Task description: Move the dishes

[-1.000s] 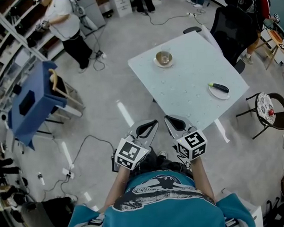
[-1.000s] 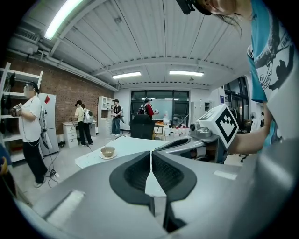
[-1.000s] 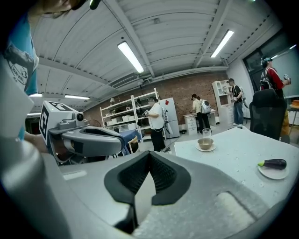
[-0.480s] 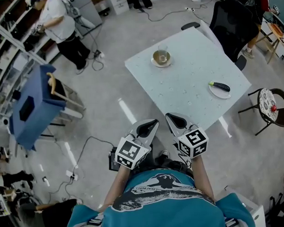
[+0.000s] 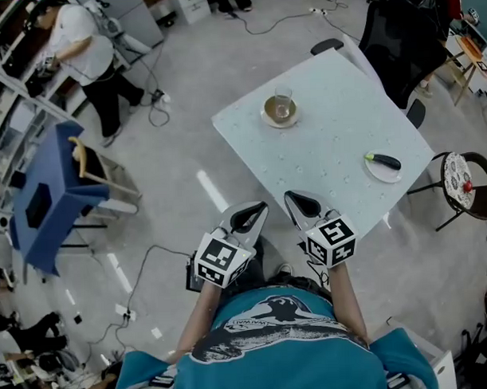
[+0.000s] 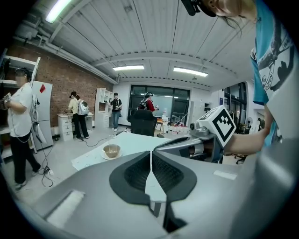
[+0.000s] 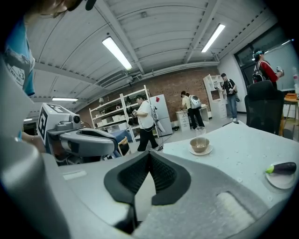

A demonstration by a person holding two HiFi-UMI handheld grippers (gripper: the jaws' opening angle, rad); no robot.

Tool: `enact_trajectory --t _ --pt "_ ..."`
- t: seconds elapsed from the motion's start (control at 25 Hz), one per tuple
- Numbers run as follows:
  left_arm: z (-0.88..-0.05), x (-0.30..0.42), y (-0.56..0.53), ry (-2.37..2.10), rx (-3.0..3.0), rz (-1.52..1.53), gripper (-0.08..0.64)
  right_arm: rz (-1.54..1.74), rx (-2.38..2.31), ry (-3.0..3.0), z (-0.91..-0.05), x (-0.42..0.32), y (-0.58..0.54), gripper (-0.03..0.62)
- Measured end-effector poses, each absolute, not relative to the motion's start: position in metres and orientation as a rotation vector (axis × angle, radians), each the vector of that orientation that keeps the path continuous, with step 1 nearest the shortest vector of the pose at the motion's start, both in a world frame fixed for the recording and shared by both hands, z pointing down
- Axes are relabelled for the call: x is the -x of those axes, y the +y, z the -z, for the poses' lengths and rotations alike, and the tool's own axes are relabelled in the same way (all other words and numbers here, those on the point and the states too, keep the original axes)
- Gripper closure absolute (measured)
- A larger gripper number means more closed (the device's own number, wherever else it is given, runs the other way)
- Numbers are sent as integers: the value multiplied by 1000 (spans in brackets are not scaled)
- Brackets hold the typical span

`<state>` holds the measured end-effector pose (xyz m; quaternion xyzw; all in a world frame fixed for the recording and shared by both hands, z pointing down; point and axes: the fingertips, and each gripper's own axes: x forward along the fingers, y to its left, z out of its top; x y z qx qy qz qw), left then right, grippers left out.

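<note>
On the pale square table (image 5: 329,139) a brown bowl (image 5: 280,109) rests on a white saucer, a clear glass (image 5: 283,93) just behind it. Near the table's right edge a small white plate (image 5: 381,168) carries a dark eggplant (image 5: 383,161). The bowl (image 6: 111,150) (image 7: 199,145) and the eggplant plate (image 7: 281,177) also appear in the gripper views. My left gripper (image 5: 250,218) and right gripper (image 5: 301,206) are both shut and empty, held side by side in front of my chest, short of the table's near corner.
A black office chair (image 5: 398,45) stands behind the table. A round stool (image 5: 465,186) sits at the right. A blue cart (image 5: 48,184) stands at the left, with cables across the floor (image 5: 150,249). A person in a white shirt (image 5: 75,52) works at shelves, far left.
The table and its dishes have shifted slightly in the head view as I moved. Both grippers stay shut in the same pose. The person in white has stepped further left.
</note>
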<state>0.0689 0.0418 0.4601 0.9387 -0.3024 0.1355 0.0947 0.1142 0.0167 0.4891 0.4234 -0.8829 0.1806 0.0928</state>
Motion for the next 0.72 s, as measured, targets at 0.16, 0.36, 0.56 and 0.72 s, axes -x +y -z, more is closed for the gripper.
enact_trajectory --t 0.16,0.36,0.56,0.72 --pt "-450 -55 0 -856 -2811 -375 538 -531 -1277 -2610 -482 -98 -23 589" --pt "-445 -30 -49 -834 -2821 -363 537 -532 -1301 -2589 -479 -77 -69 590" --pt "-444 -8 -89 -807 -2824 -360 537 -538 -1318 -2559 -480 -58 -108 589" --pt "-447 7 -114 -788 -2815 -344 537 -546 -1365 -2520 -482 -51 -134 589"
